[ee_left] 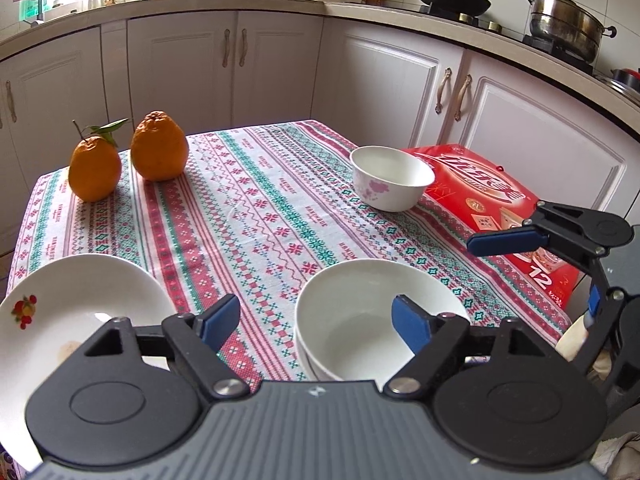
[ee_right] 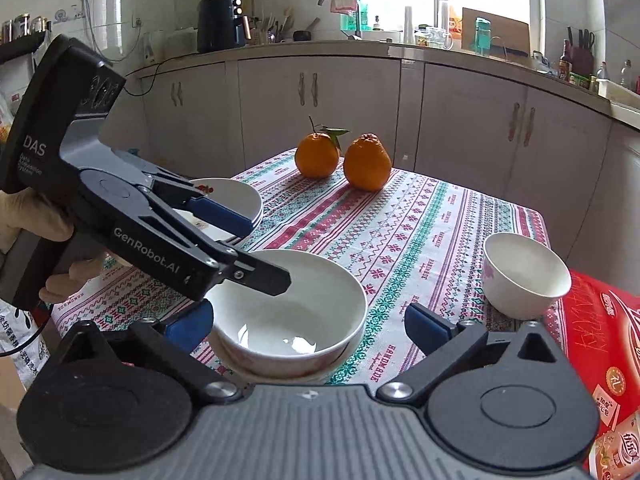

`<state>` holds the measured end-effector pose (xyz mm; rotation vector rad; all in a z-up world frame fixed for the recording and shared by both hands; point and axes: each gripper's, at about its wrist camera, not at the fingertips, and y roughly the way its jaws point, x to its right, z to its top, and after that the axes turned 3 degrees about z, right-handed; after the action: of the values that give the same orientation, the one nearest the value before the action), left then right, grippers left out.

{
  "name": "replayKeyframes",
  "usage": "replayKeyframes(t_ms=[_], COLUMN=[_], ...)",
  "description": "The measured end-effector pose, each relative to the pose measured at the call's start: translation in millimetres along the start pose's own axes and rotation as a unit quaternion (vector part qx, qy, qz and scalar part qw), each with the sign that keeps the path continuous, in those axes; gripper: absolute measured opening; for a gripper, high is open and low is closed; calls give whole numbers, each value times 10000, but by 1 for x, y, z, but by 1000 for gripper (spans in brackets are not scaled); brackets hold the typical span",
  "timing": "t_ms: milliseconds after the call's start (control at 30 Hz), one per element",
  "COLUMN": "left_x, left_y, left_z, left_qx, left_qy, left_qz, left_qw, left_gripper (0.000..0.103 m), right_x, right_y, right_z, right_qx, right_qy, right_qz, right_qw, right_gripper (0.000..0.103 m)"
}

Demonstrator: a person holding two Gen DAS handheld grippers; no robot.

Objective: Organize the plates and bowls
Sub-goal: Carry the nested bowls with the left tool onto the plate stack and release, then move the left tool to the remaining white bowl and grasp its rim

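Left gripper (ee_right: 256, 248), seen from the right wrist view: "DAS" in white on the side of its black housing, smaller lines under it too blurred to read, maybe "Data Acquisition System". "GenRobot.AI" in white along its lower arm.

Tablecloth (ee_right: 400, 248): "HANDMADE" repeated in small red letters along the white stripes, readable in both views.

Red box (ee_left: 496, 208): big white "12" near its front corner, large white Chinese characters on top, not legible. In the right wrist view a small round badge with the character "礼" on the same box; other small print too tiny to read.
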<state>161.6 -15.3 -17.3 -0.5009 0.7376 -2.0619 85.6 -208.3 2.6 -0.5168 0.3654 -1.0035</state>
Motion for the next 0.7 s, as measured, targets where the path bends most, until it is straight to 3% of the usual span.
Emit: replayKeyframes(t_ms=[200, 467, 700], left_x=[-1, 7, 25], left_y=[-7, -11, 0], left_z=[-1, 13, 39], left_qx=[61, 153, 167], left_qy=[49, 289, 722], left_qz=[54, 63, -4], left_qw=[10000, 9994, 9973], left_gripper=[89, 96, 102], right_x=[1, 4, 33], right_y=[7, -5, -20], right_z=[-5, -4, -9], right_qx=[-138, 7, 72], right_qy=[31, -84, -114], right_qz=[-30, -172, -599], right_qw=[9999, 9998, 9981], right_gripper=[103, 103, 103])
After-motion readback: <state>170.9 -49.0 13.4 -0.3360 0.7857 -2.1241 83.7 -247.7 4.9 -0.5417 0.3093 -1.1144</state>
